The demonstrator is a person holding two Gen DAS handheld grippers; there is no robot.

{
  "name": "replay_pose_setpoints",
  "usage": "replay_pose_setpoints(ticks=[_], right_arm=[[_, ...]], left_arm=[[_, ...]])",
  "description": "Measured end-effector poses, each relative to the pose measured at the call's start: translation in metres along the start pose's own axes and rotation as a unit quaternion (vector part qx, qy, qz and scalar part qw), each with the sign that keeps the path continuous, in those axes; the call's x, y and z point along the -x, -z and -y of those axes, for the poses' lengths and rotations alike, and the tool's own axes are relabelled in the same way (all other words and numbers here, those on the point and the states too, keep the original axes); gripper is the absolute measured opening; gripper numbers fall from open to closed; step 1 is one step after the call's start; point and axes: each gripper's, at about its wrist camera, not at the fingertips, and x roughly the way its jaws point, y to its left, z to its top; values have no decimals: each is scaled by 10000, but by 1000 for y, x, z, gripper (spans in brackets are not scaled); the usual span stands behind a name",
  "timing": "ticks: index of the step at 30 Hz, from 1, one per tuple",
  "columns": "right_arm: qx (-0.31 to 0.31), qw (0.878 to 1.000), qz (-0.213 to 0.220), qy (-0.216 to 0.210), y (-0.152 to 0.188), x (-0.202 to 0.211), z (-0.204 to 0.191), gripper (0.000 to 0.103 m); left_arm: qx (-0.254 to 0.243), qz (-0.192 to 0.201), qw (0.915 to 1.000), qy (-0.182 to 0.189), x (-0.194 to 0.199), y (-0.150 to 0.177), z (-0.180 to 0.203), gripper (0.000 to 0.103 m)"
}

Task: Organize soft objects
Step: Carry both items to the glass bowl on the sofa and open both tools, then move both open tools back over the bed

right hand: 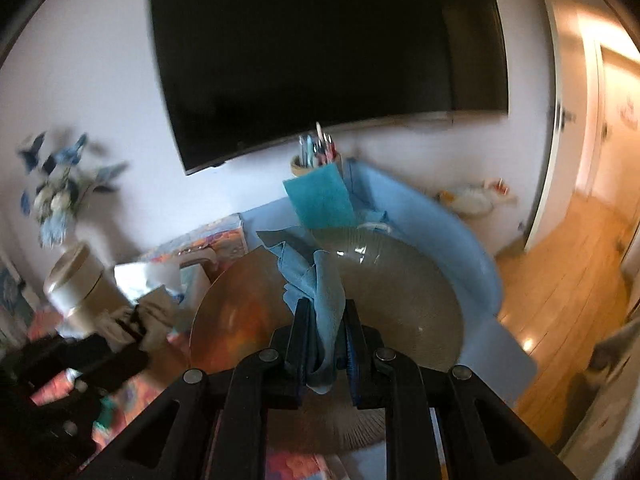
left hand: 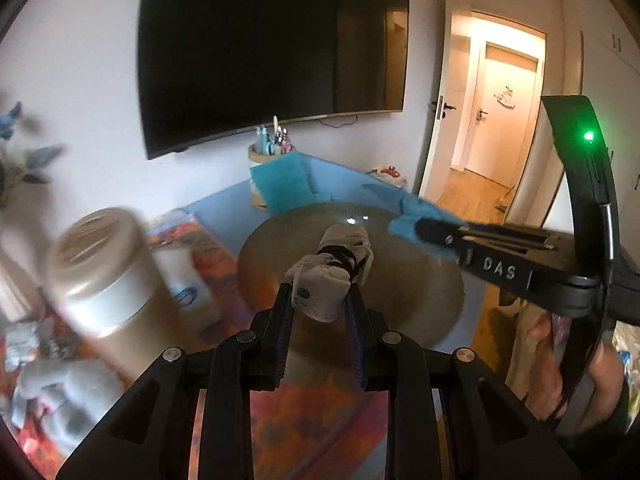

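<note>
Television (left hand: 272, 48) fills the wall above a blue table (left hand: 340, 176), and a round tan bowl (left hand: 400, 280) sits on the table just below both tongs. Left tongs (left hand: 322, 300) are closed almost fully on a bundled grey-white sock (left hand: 332, 272), pads pressing its lower end, the bundle held up over the bowl and apart from it. Right tongs (right hand: 326, 332) are pinched tight on a blue cloth (right hand: 316, 280); the fabric bunches between the pads and drapes forward above the bowl's near rim. From the left camera the same cloth (left hand: 408, 216) hangs from the right tongs' tips at the bowl's far right edge. A teal cloth (right hand: 320, 196) leans against the pen cup (right hand: 316, 160) behind
</note>
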Motion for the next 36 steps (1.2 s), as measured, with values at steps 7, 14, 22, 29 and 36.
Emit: replay_pose_setpoints(ticks=[7,14,22,29,36], right_arm=[[-577,9975,-200,-343,-5,-21,25,73],[-547,9977,62,-393,1,11,28,75],[-193,9962,253,-805,23,51,-13,82],[806,9877,156,-1332,56,65,-101,82],[1960,9697,-42,-1458,80,56,-194,82]], left_arm=[[198,-147,9997,-41,-49,-7,1,65],[195,36,9993,332,-35,4,12,77],[-3,92,9999,112,31,33,1,78],[533,163,9955,-761,109,79,-69,78],[1483,246,9708,-1868,178,116,-172,78]])
